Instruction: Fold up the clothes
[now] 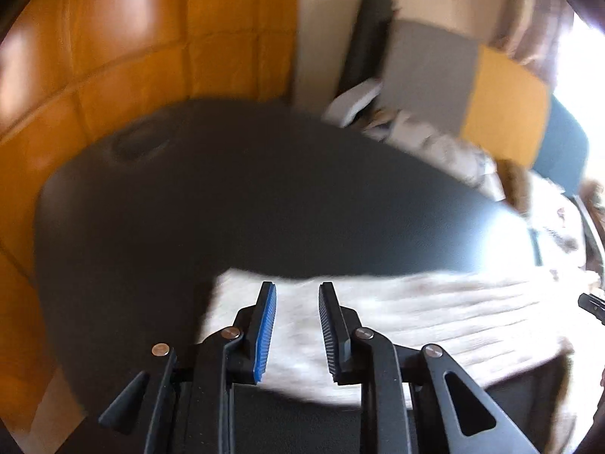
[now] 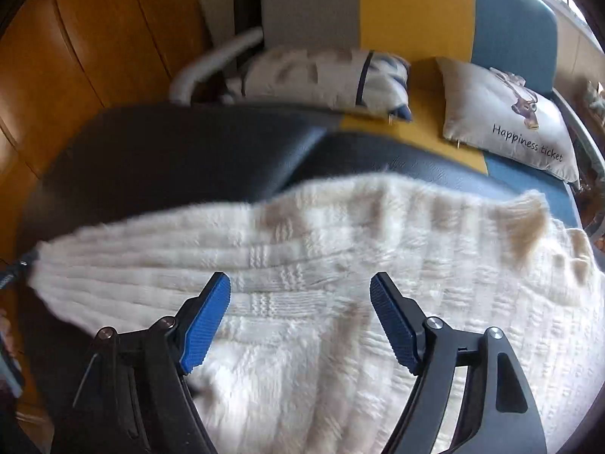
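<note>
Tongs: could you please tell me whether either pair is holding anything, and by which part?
Nothing is held. Both the left tongs and right tongs are open above the sweater.

So the main surface here is a dark, matte tabletop [image 1: 227,196] with rounded corners, taking up most of the left wrist view. A fuzzy cream knit sweater [image 2: 340,265] is lying spread across its near side, one sleeve stretching out toward the left edge of the right wrist view. Behind the table a couch [image 2: 446,136] in grey, yellow and blue panels is sitting, with a "Happiness ticket" cushion [image 2: 506,117] and a white-and-blue patterned cushion [image 2: 332,75] resting on its seat.
</note>
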### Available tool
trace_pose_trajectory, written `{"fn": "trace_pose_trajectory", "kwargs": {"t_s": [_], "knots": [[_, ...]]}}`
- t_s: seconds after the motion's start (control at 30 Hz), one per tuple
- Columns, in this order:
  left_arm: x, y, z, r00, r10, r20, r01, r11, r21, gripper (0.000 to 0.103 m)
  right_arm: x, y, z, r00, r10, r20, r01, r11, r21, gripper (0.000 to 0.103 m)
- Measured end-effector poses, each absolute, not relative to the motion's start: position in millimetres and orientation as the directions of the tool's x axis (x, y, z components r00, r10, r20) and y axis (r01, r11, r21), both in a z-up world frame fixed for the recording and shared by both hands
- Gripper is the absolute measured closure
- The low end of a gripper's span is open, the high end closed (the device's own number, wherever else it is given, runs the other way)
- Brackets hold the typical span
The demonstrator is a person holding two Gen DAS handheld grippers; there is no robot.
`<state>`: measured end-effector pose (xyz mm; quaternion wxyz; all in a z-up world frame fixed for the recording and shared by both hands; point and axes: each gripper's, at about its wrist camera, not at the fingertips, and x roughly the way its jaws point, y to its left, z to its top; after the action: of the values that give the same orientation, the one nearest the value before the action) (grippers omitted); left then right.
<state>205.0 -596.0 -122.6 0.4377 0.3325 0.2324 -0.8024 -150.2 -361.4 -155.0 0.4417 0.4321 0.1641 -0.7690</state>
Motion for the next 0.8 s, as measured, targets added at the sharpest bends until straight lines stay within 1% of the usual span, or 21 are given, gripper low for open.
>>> {"fn": "trace_pose_trajectory", "kwargs": {"t_s": [0.1,0.2,0.3,0.37,0.47,0.57,0.6,0.63,0.7,0.8], "knots": [[159.6,-561.7,-102.9,-0.492,-0.508,-0.707,0.776,-0.624,-0.091,0.08,-179.6,-324.9,-152.4,-0.3,-0.505,-0.809,0.776,-0.622,0.101,0.024],[98.0,-523.6,-99.8,-0.58,-0.416,-0.7,0.664,-0.739,-0.111,0.08,-209.1,-288.4,-149.7,-0.36,-0.468,-0.807,0.726,-0.684,0.073,0.024],[38.4,-485.6,-106.6,-0.631,-0.312,-0.711,0.562,-0.815,-0.141,0.08,-238.6,-251.9,-147.1,-0.417,-0.426,-0.803,0.669,-0.741,0.046,0.024],[-3.4,-458.2,-111.4,-0.647,-0.269,-0.713,0.496,-0.86,-0.125,0.08,-258.2,-227.5,-145.3,-0.453,-0.396,-0.799,0.629,-0.777,0.028,0.024],[-58.2,-426.6,-125.0,-0.638,-0.24,-0.731,0.43,-0.899,-0.081,0.079,-286.2,-198.7,-147.7,-0.489,-0.353,-0.798,0.577,-0.817,0.008,0.024],[-93.4,-426.8,-157.4,-0.56,-0.244,-0.792,0.454,-0.89,-0.047,0.079,-302.7,-187.6,-168.9,-0.494,-0.326,-0.806,0.556,-0.831,-0.005,0.024],[-97.4,-430.0,-168.7,-0.538,-0.251,-0.804,0.472,-0.881,-0.041,0.077,-307.5,-182.0,-175.9,-0.493,-0.327,-0.806,0.552,-0.834,0.001,0.023],[-91.3,-429.0,-167.4,-0.557,-0.265,-0.787,0.471,-0.881,-0.036,0.077,-312.2,-176.4,-182.8,-0.492,-0.328,-0.806,0.547,-0.837,0.007,0.021],[-91.9,-428.2,-166.1,-0.546,-0.272,-0.792,0.472,-0.881,-0.023,0.077,-311.0,-169.9,-184.1,-0.496,-0.347,-0.796,0.563,-0.826,0.009,0.021],[-98.5,-425.4,-154.7,-0.571,-0.248,-0.783,0.464,-0.884,-0.059,0.077,-310.8,-170.1,-171.9,-0.497,-0.367,-0.787,0.584,-0.812,0.009,0.021]]}}
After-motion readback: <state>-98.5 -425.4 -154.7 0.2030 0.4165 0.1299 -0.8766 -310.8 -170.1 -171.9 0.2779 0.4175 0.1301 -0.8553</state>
